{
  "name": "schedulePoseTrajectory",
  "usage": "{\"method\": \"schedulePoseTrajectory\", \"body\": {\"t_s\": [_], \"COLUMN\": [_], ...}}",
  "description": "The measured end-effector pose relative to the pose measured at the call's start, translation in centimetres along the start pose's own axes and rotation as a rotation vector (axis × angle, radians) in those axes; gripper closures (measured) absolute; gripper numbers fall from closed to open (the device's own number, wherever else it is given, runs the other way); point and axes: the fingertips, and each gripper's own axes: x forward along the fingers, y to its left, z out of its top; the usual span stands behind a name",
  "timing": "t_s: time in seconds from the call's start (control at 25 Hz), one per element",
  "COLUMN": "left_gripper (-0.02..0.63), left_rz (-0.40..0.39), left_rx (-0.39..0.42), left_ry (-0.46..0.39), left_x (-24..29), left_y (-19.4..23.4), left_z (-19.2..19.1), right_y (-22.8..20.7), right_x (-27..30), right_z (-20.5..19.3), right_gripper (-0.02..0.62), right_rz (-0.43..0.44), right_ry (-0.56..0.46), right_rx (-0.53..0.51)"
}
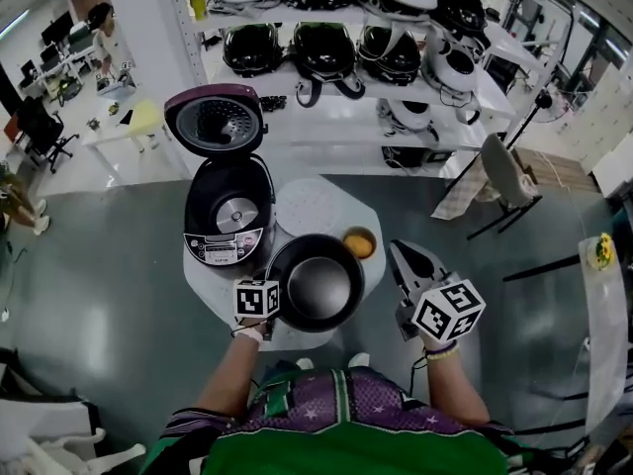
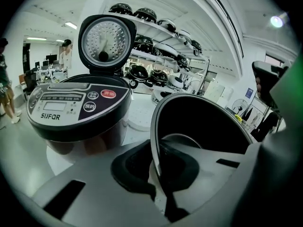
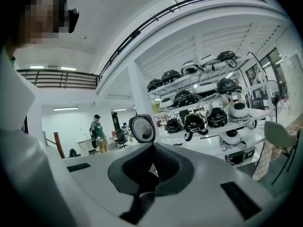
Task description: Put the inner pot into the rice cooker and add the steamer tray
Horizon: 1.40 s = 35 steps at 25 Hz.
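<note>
The dark inner pot (image 1: pixel 318 283) hangs over the near side of the small white table (image 1: pixel 381 270). My left gripper (image 1: pixel 275 298) is shut on the pot's left rim; in the left gripper view the thin rim (image 2: pixel 155 164) runs between the closed jaws, with the pot's bowl (image 2: pixel 203 122) to the right. The rice cooker (image 1: pixel 229 216) stands open at the table's left, its lid (image 1: pixel 215 120) tipped back and its cavity without a pot. A white steamer tray (image 1: pixel 313 206) lies flat beside the cooker. My right gripper (image 1: pixel 407 257) is shut on nothing, right of the pot (image 3: pixel 151 171).
A small orange cup (image 1: pixel 359 242) sits on the table between the tray and my right gripper. White shelves (image 1: pixel 336 107) with several more rice cookers stand behind the table. A folded chair (image 1: pixel 499 181) is at the right, and a person (image 3: pixel 97 131) stands far off.
</note>
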Motion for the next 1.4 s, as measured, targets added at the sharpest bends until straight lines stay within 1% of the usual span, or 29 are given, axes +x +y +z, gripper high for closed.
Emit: {"method": "schedulePoseTrajectory", "body": {"t_s": [0.24, 0.44, 0.64, 0.84, 0.96, 1.12, 1.28, 1.4], "left_gripper": [0.577, 0.577, 0.577, 0.577, 0.577, 0.577, 0.577, 0.577], "left_rz": [-0.016, -0.058, -0.1, -0.114, -0.129, -0.141, -0.157, -0.166], "left_rx": [0.03, 0.023, 0.018, 0.021, 0.045, 0.068, 0.059, 0.052], "left_ry": [-0.062, -0.117, -0.149, -0.187, -0.209, -0.231, -0.258, -0.287], "left_x": [-2.5, -5.3, -7.5, -9.2, -10.5, -12.1, -13.5, -14.7], "left_y": [-0.5, -1.2, -1.4, -0.7, -0.4, 0.2, 1.1, 1.6], "left_z": [1.7, 3.9, 5.7, 7.4, 8.4, 9.3, 10.0, 11.3], "right_y": [1.2, 2.2, 3.5, 5.2, 6.4, 7.4, 8.6, 9.5], "right_x": [1.3, 2.0, 2.2, 2.6, 2.8, 2.7, 2.3, 2.3], "right_z": [0.2, 1.0, 1.7, 1.3, 1.0, 1.1, 1.9, 2.6], "right_gripper": [0.589, 0.589, 0.589, 0.589, 0.589, 0.589, 0.589, 0.589], "right_rz": [0.038, 0.045, 0.039, 0.031, 0.023, -0.012, -0.028, -0.026], "right_ry": [-0.005, -0.016, -0.03, -0.049, -0.059, -0.098, -0.129, -0.135], "right_rx": [-0.032, -0.025, -0.023, -0.006, -0.01, -0.006, -0.022, -0.037]}}
